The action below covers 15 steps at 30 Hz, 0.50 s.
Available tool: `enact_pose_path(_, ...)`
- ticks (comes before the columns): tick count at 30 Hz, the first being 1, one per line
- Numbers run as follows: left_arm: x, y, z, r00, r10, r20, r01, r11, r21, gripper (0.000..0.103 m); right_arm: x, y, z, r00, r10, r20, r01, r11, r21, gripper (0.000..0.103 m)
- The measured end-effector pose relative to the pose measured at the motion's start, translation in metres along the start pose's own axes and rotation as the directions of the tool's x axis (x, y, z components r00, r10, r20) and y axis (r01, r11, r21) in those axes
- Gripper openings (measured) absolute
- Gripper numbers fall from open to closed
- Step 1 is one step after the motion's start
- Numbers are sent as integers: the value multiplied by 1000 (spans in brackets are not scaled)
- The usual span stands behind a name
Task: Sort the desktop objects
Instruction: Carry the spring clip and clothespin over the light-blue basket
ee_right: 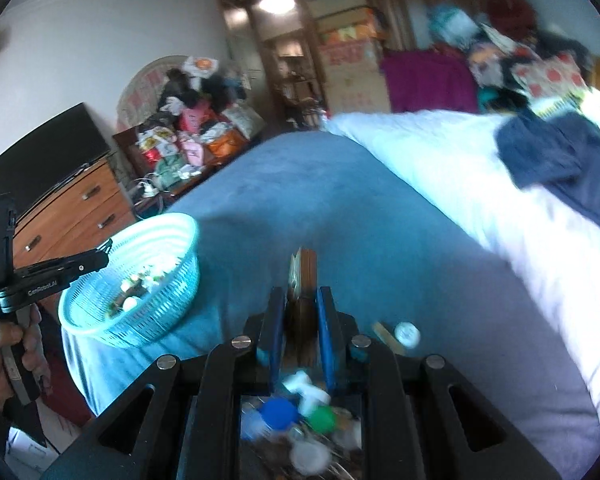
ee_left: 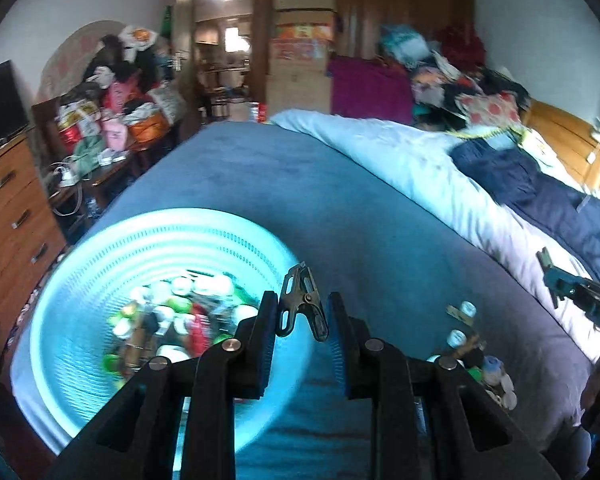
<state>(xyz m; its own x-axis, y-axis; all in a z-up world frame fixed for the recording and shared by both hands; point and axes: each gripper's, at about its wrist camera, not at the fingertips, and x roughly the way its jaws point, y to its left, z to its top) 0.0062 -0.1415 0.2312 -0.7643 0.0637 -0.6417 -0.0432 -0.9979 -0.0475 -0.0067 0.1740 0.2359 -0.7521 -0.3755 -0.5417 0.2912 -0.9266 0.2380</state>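
Note:
My left gripper (ee_left: 302, 308) is shut on a dark metal spring clip (ee_left: 302, 304) and holds it above the near right rim of a light blue plastic basket (ee_left: 100, 248) on the bed. The basket holds several small caps and bits. My right gripper (ee_right: 301, 304) is shut on a flat brown wooden piece (ee_right: 302, 280), held upright above a pile of bottle caps (ee_right: 300, 420). The basket (ee_right: 168, 292) sits left of it, with the left gripper (ee_right: 96, 260) over its rim. The right gripper (ee_left: 548, 268) shows at the right edge of the left wrist view.
A blue blanket (ee_left: 300, 200) covers the bed, with a white quilt (ee_left: 400, 160) and a dark blue garment (ee_left: 540, 192) to the right. Loose caps and sticks (ee_left: 472, 352) lie on the blanket. A wooden dresser (ee_right: 72, 208) stands left, clutter behind.

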Motion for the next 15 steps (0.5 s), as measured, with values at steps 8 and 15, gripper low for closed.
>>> enact_pose_path(8, -16, 59, 20, 999, 34, 16, -34, 999, -25, 26, 17, 57, 45, 997, 71, 24, -70, 997, -44, 16)
enact_pose_path(15, -13, 124, 32, 998, 64, -4, -64, 995, -77, 26, 52, 109, 74, 985, 170, -17, -171, 982, -78, 16)
